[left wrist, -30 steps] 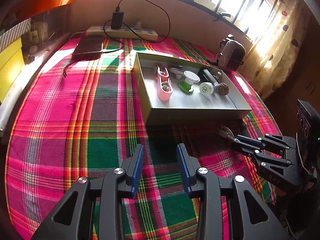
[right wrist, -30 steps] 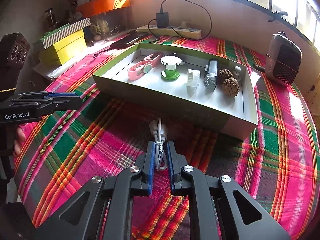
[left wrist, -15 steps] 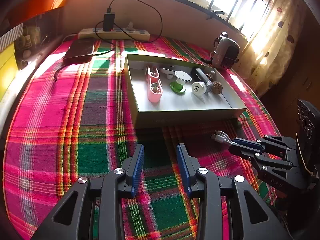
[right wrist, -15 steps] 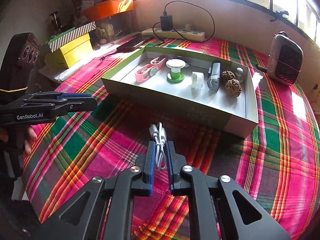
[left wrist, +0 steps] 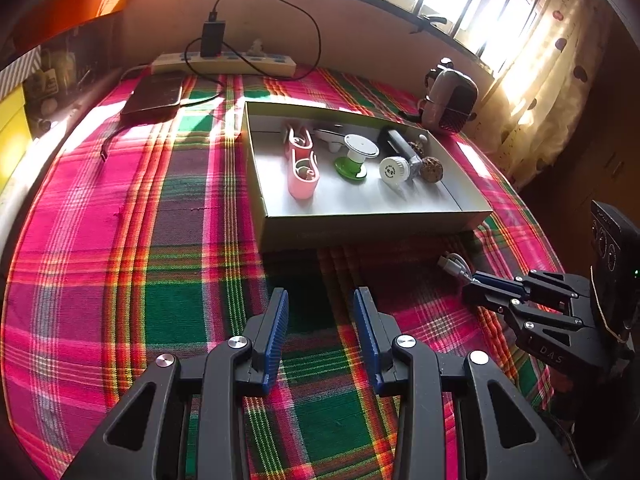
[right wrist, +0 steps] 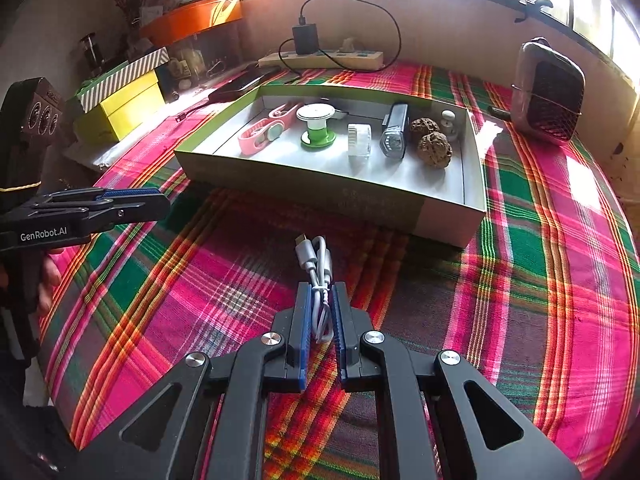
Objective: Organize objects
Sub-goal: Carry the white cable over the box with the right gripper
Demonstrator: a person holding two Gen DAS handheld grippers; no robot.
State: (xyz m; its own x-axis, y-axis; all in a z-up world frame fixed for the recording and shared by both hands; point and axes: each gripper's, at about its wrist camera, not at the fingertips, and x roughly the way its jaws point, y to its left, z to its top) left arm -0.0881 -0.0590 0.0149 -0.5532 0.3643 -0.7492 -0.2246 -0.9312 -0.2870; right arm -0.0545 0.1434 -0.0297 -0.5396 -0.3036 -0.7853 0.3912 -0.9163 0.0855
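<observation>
Right gripper (right wrist: 320, 300): jaws clenched on the coiled white cable (right wrist: 318, 272).
Left gripper (left wrist: 322, 312): jaws released, nothing held.
Box (right wrist: 360, 204): small items are kept inside.

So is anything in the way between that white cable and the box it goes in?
Only the box's own near wall. The right gripper holds the bundled white cable just before it, so the cable must clear that wall. Nothing else visible lies between them.

Plaid tablecloth (right wrist: 540, 280) covers the table. Power strip (right wrist: 320, 58) along the back wall, black charger (right wrist: 305, 39) plugged into it. Dark phone (left wrist: 154, 96) lying flat near it. Yellow box (right wrist: 120, 112) at the edge, striped box (right wrist: 124, 78) stacked on top. Mesh-front gadget (right wrist: 548, 94) standing upright by the window.
</observation>
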